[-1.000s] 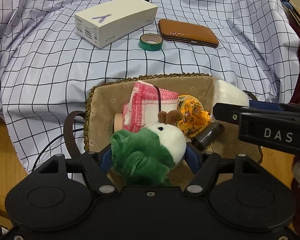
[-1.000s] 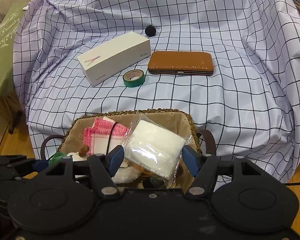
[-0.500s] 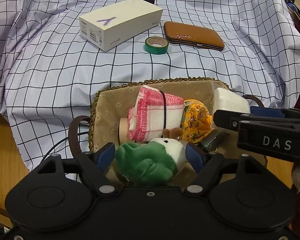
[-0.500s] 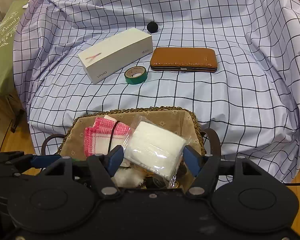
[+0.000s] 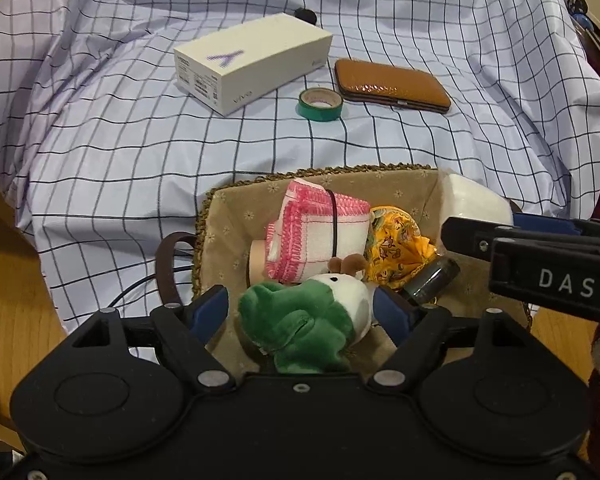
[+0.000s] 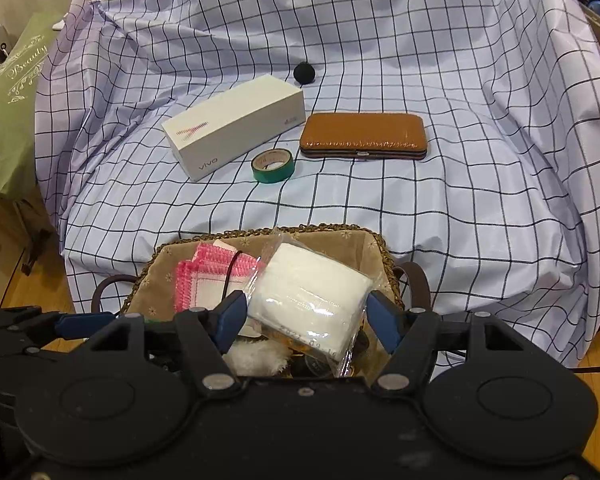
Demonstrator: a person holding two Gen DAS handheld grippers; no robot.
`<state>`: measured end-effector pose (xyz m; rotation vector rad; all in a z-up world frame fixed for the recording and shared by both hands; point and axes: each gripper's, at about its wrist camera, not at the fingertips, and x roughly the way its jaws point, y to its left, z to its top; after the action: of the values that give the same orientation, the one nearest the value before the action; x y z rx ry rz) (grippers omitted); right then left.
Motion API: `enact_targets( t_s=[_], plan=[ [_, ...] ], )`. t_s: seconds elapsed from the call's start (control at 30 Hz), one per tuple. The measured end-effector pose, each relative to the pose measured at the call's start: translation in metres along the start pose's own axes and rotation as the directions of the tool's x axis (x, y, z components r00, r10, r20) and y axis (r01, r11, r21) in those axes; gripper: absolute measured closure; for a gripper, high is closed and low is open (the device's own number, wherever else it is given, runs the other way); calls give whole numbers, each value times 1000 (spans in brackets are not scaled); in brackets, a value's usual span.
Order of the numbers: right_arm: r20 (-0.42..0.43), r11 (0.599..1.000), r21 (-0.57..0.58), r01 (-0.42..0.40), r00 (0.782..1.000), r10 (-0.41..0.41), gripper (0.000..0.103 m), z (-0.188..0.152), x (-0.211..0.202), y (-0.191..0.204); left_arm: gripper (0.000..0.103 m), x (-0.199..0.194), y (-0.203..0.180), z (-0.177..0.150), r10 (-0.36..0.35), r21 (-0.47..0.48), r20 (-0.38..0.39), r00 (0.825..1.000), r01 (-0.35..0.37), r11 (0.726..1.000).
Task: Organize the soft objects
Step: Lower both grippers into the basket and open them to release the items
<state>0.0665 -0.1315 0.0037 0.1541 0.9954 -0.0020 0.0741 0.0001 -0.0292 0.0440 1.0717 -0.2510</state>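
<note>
A green and white plush toy (image 5: 300,320) lies at the near end of the lined wicker basket (image 5: 320,170). My left gripper (image 5: 300,304) straddles it, its jaws are opening, and a gap shows beside the left finger. Behind the plush lie a pink-edged folded cloth (image 5: 320,236), a yellow patterned pouch (image 5: 396,244) and a small dark jar (image 5: 436,280). My right gripper (image 6: 306,308) is shut on a white pad in a clear wrapper (image 6: 312,292), held over the right side of the basket (image 6: 260,234). The pink-edged cloth (image 6: 204,280) shows to its left.
On the checked sheet (image 6: 460,200) beyond the basket lie a white phone box (image 6: 236,128), a green tape roll (image 6: 274,166), a brown zip case (image 6: 364,136) and a small black ball (image 6: 304,72). A green bag (image 6: 4,120) stands at the left. Wooden floor flanks the basket.
My left gripper's jaws have widened and the plush toy has sunk from between them into the basket. The right gripper still holds the white pad in the same spot.
</note>
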Motion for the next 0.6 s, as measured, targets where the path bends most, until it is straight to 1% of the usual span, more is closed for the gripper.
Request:
enact_targets(
  t_s=[0.1,0.13,0.17,0.37,0.6],
  plan=[
    [10,1000,0,3,1000,-3,36,-4,-5,1,27,-5,0,-4,21,-7,20,1000,-21,1000],
    [14,1000,-2,1,1000,-1,34,-6,-7,1,27,-7,-1,-5,29,-10,26,999,-29,1000],
    [18,1000,-5,3,1000,-3,31,-8,-8,2,26,-8,0,-6,34,-15,30,999,-33,999],
    [46,1000,2,13,999,-13,31,-18,-18,3,26,-16,0,-14,50,-36,54,997,-48,998],
    [83,1000,16,27,996,-28,31,-30,-38,0,26,-26,-6,-21,87,-39,93,992,-83,996]
  ],
)
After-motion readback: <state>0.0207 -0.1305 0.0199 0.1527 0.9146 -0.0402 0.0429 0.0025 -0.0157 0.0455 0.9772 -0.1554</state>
